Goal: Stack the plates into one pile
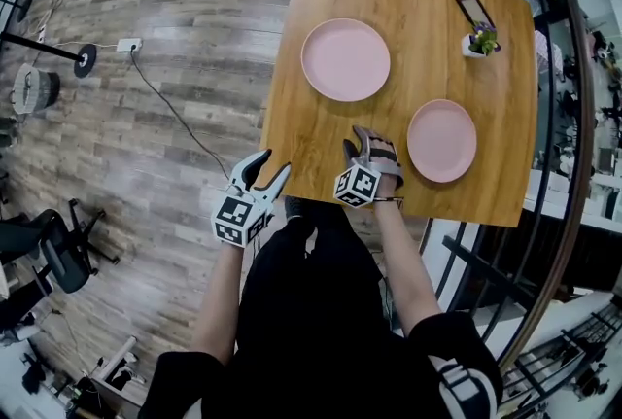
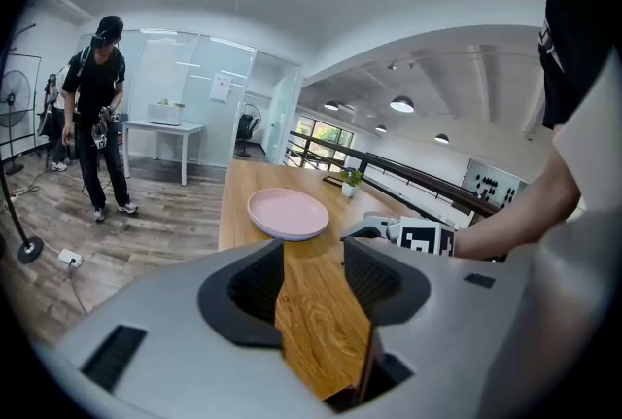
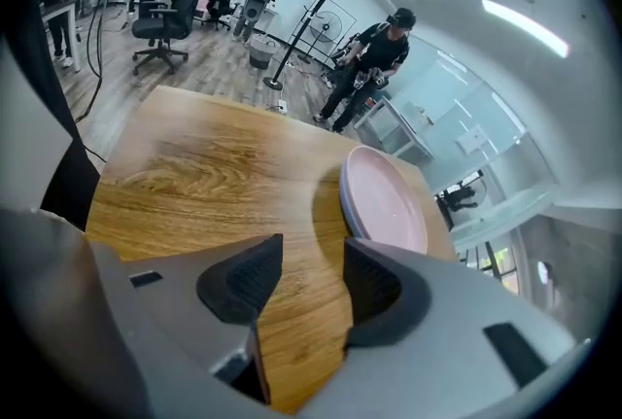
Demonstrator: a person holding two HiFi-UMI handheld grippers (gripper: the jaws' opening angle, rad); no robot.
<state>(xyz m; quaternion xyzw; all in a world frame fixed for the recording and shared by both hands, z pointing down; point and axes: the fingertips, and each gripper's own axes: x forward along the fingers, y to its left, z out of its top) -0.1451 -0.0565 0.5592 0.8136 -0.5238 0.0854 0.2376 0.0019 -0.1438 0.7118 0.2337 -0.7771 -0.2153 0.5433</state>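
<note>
Two pink plates lie apart on the wooden table (image 1: 321,145): a larger plate (image 1: 345,59) toward the far side and a smaller plate (image 1: 441,140) at the near right. My right gripper (image 1: 362,150) hovers over the table's near part, between the two plates, open and empty. In the right gripper view the larger plate (image 3: 384,203) lies just beyond its open jaws (image 3: 313,281). My left gripper (image 1: 260,172) hangs open beside the table's near left corner, holding nothing. The left gripper view looks along the table to the larger plate (image 2: 289,213) and the right gripper (image 2: 408,234).
A small potted plant (image 1: 481,40) and a dark framed card (image 1: 474,10) stand at the table's far right. A black railing (image 1: 569,116) runs along the right side. On the floor to the left are a cable with a power strip (image 1: 128,45), a stand and office chairs. A person (image 2: 97,116) stands beyond.
</note>
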